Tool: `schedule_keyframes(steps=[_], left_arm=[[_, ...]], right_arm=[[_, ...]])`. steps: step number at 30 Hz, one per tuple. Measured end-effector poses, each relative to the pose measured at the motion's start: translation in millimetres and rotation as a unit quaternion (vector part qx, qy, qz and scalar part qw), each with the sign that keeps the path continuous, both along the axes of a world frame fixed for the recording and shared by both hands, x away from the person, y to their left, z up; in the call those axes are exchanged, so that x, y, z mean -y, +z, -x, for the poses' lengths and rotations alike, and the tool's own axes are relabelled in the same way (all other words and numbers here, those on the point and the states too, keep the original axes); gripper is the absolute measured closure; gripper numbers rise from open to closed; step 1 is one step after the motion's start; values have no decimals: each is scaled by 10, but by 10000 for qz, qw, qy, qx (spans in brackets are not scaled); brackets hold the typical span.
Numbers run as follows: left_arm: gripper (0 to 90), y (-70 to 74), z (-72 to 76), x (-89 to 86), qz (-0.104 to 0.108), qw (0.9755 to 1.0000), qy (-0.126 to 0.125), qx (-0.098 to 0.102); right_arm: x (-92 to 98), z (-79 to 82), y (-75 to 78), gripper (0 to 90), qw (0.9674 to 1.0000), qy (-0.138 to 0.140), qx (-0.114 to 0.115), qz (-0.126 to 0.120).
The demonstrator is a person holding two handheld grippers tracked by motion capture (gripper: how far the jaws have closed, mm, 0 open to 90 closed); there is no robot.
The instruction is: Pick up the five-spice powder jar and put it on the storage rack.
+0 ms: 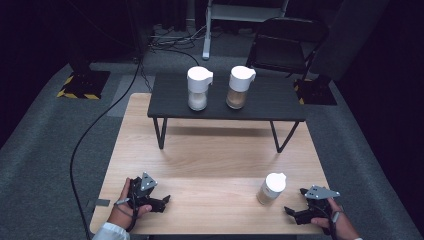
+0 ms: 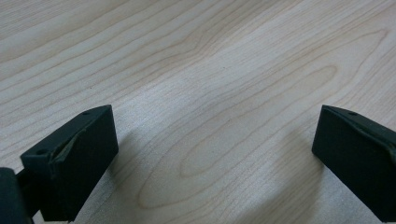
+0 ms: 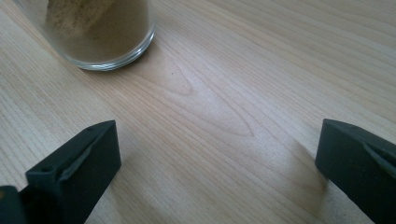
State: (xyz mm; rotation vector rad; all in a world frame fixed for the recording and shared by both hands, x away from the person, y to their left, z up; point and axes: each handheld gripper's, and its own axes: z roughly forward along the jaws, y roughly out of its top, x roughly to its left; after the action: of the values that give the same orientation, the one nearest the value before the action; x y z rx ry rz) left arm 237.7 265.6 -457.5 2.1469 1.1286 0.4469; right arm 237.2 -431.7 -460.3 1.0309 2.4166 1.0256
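A glass jar with a white lid [image 1: 270,188] holding tan powder stands on the wooden table [image 1: 210,155] near its front right. Its base [image 3: 100,32] shows at the upper left of the right gripper view. My right gripper [image 1: 296,202] rests on the table just right of that jar, jaws wide apart and empty [image 3: 217,163]. My left gripper [image 1: 161,192] lies at the front left, also open, with bare wood between its jaws [image 2: 215,154]. On a small black raised shelf [image 1: 272,107] at the back stand a jar of white powder [image 1: 198,88] and a jar of brown powder [image 1: 238,87].
The shelf stands on thin black legs [image 1: 161,133] with open room beneath. A black cable [image 1: 85,140] runs along the grey floor at the left. A folding chair [image 1: 285,45] stands behind the table.
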Motion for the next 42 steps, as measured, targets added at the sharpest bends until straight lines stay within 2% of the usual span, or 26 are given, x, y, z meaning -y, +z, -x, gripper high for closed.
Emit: schedule_keyframes(steps=[20,25,31,42], left_arm=[[3,1,4,12,-11,10000,25,5],[3,1,4,12,-12,10000,25,6],[3,1,4,12,-13,10000,25,6],[3,1,4,12,-12,10000,25,6]], right_arm=[[3,4,-1,10,10000,60,52,14],[27,35,12,13,9999,69,131,-82],[20,84,59,13,9992,203,274,-202],[-34,108,150,12,9981,361,348,-355]])
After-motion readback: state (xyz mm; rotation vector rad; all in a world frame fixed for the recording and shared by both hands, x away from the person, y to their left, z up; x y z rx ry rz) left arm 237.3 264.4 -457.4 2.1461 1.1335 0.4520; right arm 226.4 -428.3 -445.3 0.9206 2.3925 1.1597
